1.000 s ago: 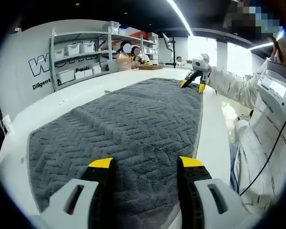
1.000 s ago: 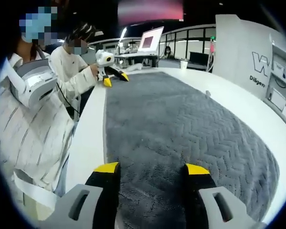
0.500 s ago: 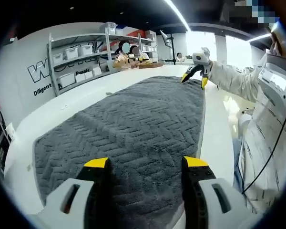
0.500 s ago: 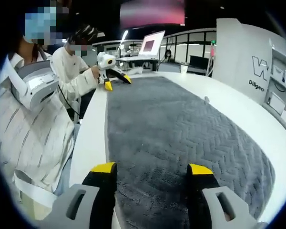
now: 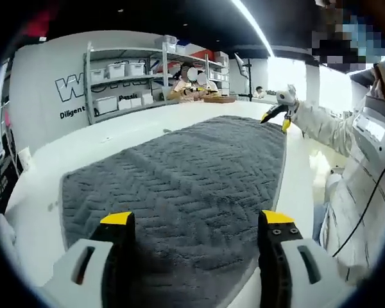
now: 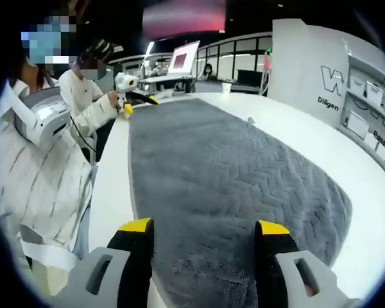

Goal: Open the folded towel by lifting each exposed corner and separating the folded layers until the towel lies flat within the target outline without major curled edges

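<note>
Grey towel [image 5: 179,179] spread flat on the white table [image 5: 83,147]; unfolding looks finished. Your left gripper [image 5: 196,224] and right gripper [image 6: 205,228], both released, hover at 6 o'clock. Check edges for curls.

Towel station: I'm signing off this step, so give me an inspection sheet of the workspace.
Surface: white table, bare around the towel.
Job's things: grey towel spread out flat, edges look uncurled; no target outline can be made out.
Clutter: small unclear object on the table beside the towel.
Grippers: left gripper open, held over one end of the towel; right gripper open over the other end; both hold nothing.
Cables: thin black cable hanging along the person's clothing.
Surroundings: shelving with white bins, a monitor, people seated at the back.
</note>
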Demonstrator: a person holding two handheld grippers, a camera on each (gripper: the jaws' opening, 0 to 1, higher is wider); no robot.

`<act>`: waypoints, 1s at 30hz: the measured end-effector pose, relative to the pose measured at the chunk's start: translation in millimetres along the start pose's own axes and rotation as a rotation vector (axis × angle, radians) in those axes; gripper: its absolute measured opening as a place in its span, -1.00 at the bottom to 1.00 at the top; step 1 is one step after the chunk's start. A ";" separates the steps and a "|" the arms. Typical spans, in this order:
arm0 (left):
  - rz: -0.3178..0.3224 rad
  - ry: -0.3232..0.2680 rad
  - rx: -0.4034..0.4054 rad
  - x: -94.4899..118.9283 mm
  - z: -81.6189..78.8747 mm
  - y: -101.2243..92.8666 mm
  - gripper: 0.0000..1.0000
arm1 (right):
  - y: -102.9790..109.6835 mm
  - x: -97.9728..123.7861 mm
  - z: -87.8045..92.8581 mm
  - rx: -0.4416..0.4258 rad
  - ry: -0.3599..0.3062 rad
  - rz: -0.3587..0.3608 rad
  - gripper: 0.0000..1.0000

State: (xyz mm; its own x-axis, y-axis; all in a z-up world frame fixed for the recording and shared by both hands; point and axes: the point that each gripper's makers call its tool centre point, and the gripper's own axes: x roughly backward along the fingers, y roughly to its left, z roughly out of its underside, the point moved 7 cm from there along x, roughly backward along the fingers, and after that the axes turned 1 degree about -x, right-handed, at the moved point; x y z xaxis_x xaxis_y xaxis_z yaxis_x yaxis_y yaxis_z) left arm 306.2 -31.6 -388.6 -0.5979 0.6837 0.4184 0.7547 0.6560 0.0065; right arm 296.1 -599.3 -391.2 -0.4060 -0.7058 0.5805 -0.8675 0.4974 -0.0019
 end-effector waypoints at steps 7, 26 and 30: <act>-0.027 0.033 0.024 3.0 9.4 5.4 0.47 | -7.5 4.3 12.9 -0.038 0.014 0.035 0.21; -0.068 0.046 0.020 0.7 21.2 13.1 0.43 | -7.5 8.4 23.4 -0.031 -0.019 0.033 0.18; -0.071 0.036 0.024 1.4 21.7 13.3 0.43 | -6.7 11.3 24.9 -0.034 -0.026 0.033 0.19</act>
State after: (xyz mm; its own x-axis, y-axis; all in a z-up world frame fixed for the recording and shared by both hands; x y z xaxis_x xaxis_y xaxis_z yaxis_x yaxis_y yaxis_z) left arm 309.5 -15.0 -407.6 -0.6395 0.6235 0.4497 0.7035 0.7105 0.0154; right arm 290.2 -623.2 -405.0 -0.4419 -0.7014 0.5592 -0.8434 0.5372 0.0073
